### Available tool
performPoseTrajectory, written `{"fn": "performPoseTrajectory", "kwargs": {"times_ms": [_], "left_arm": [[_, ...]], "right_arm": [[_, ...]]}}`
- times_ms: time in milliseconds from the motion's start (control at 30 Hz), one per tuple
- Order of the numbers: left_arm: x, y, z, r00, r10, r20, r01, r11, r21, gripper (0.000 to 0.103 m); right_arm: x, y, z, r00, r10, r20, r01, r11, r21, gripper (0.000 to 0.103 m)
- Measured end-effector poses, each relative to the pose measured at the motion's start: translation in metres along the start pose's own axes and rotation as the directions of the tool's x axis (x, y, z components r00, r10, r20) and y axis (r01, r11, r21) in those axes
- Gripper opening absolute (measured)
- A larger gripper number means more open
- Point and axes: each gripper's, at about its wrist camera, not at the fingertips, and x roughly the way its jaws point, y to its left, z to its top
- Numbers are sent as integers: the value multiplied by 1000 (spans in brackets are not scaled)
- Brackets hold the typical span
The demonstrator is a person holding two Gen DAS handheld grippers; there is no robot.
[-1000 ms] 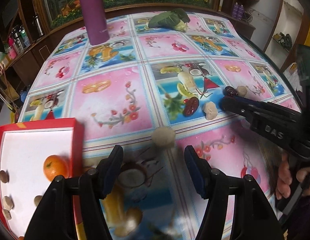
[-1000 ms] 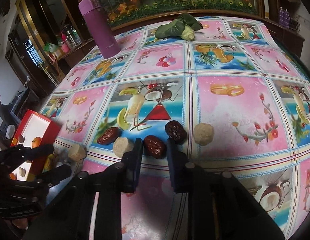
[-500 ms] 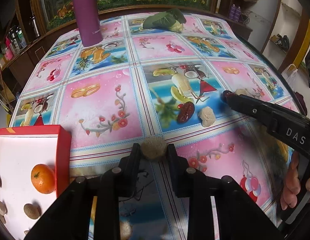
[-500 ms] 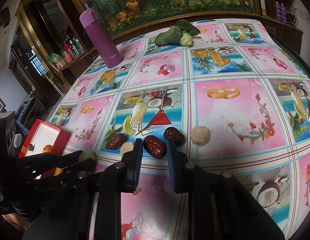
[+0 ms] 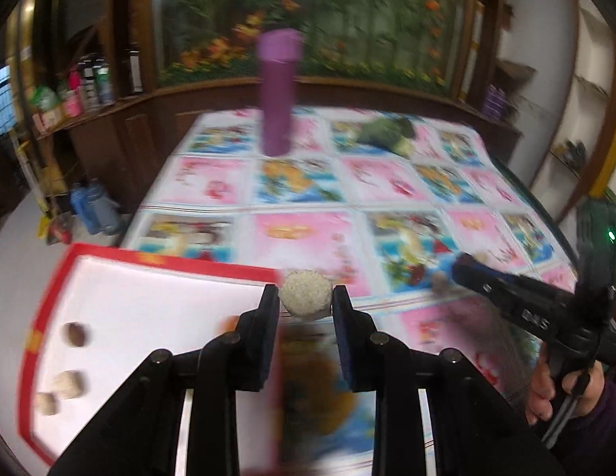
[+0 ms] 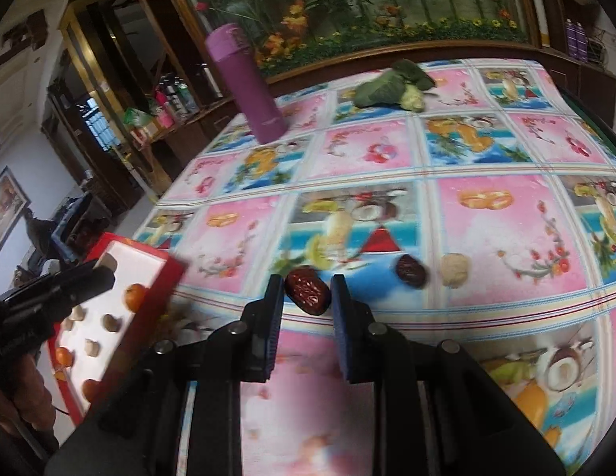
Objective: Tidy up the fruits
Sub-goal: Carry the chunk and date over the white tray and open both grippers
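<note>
My left gripper (image 5: 306, 302) is shut on a pale round fruit (image 5: 307, 294) and holds it above the table, at the right edge of the red-rimmed white tray (image 5: 50, 313). The tray holds several small brown and pale pieces (image 5: 74, 334). My right gripper (image 6: 306, 292) is shut on a dark red date (image 6: 307, 289), lifted off the table. Another date (image 6: 410, 270) and a pale fruit (image 6: 454, 269) lie on the tablecloth to its right. In the right wrist view the tray (image 6: 157, 295) shows an orange (image 6: 134, 296) and small pieces.
A purple bottle (image 6: 244, 83) stands at the far left of the table. A green leafy vegetable (image 6: 391, 85) lies at the back. The colourful tablecloth (image 6: 506, 158) covers the table. A wooden cabinet with bottles (image 6: 169, 99) stands left.
My left gripper has lifted the pale fruit and swung left toward the tray. My right gripper has lifted the date off the table and moved left too.
</note>
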Motion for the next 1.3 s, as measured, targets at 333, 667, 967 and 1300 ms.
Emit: {"fn": "performPoseTrajectory", "kwargs": {"times_ms": [333, 667, 967, 1300], "left_arm": [[-24, 104, -18, 985, 175, -9, -174, 974, -145, 26], [-7, 133, -42, 977, 192, -95, -205, 968, -143, 26], [6, 152, -52, 967, 204, -154, -227, 962, -151, 26], [14, 160, -51, 953, 247, -178, -274, 950, -152, 27]], "right_arm": [[42, 126, -2, 982, 162, -93, -176, 971, -161, 26], [97, 203, -1, 964, 167, -206, -214, 950, -230, 26], [145, 212, 0, 943, 100, -317, -174, 961, -213, 26], [162, 217, -5, 935, 53, -351, -144, 960, -240, 27]]}}
